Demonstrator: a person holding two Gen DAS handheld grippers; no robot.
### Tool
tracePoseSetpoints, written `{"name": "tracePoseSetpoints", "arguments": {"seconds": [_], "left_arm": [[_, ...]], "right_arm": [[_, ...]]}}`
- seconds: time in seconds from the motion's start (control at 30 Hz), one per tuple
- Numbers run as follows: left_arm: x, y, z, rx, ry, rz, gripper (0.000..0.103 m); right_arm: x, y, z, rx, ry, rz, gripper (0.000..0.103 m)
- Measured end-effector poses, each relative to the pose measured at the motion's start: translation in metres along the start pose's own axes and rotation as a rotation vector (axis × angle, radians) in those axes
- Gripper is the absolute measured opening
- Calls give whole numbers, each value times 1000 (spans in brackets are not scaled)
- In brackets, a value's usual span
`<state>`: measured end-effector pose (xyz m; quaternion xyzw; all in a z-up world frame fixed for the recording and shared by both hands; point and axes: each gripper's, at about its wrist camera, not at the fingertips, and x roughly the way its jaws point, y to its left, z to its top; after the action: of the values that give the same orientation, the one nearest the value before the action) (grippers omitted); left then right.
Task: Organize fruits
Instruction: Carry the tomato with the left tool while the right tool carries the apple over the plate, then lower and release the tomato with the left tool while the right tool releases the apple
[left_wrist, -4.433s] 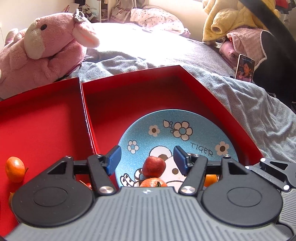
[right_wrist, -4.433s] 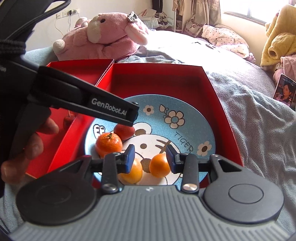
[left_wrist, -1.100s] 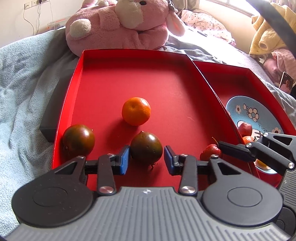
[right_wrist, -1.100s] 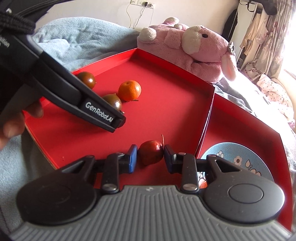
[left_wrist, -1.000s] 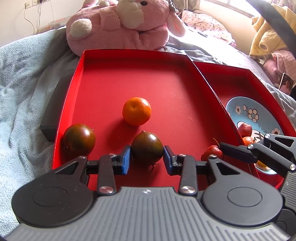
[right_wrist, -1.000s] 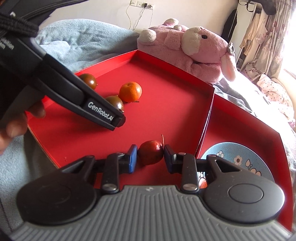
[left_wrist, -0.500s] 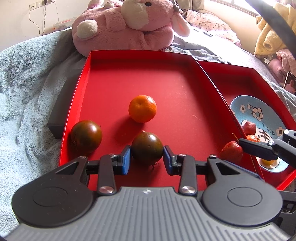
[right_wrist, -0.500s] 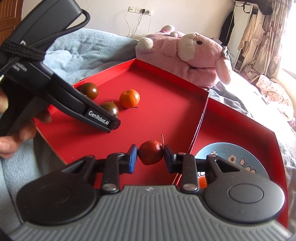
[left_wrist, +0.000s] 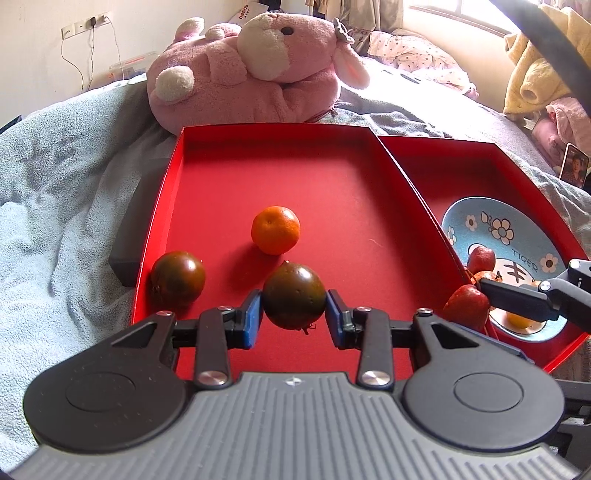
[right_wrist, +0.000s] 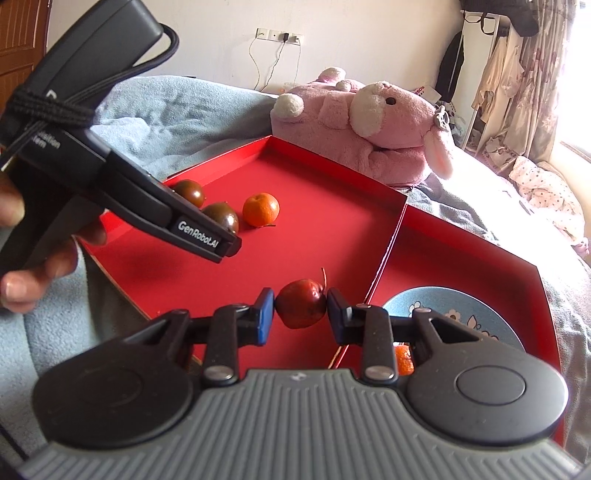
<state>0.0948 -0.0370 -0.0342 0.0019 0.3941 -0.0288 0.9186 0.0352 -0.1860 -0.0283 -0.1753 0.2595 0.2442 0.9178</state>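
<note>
My left gripper is shut on a dark brown-green tomato and holds it over the left red tray. A second dark tomato and an orange mandarin lie in that tray. My right gripper is shut on a small red apple with a stem, above the same tray near the divider. The apple also shows in the left wrist view. The blue flowered plate in the right red tray holds a red fruit and mandarins.
A pink plush toy lies behind the trays on the grey-blue blanket. A dark box sits against the left tray's outer wall. A phone lies at the far right. The left gripper's body crosses the right wrist view.
Both grippers have risen and pulled back a little, each with its fruit held. The tomato and the apple have lifted off the tray floor.
</note>
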Motion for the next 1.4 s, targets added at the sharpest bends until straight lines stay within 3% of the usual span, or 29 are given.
{"name": "tracePoseSetpoints", "arguments": {"seconds": [0.43,0.87,1.4], "left_arm": [[-16,-40,24,36,-42,-70,42],[19,-113,47,149,-17,-170,42],[65,-177,47,257,52,-287,42]], "right_arm": [[-16,-34,-7,65,-27,-70,33],[-17,-99,-41,174,39,-198,33],[9,-110,-60,204,125,-180,34]]}}
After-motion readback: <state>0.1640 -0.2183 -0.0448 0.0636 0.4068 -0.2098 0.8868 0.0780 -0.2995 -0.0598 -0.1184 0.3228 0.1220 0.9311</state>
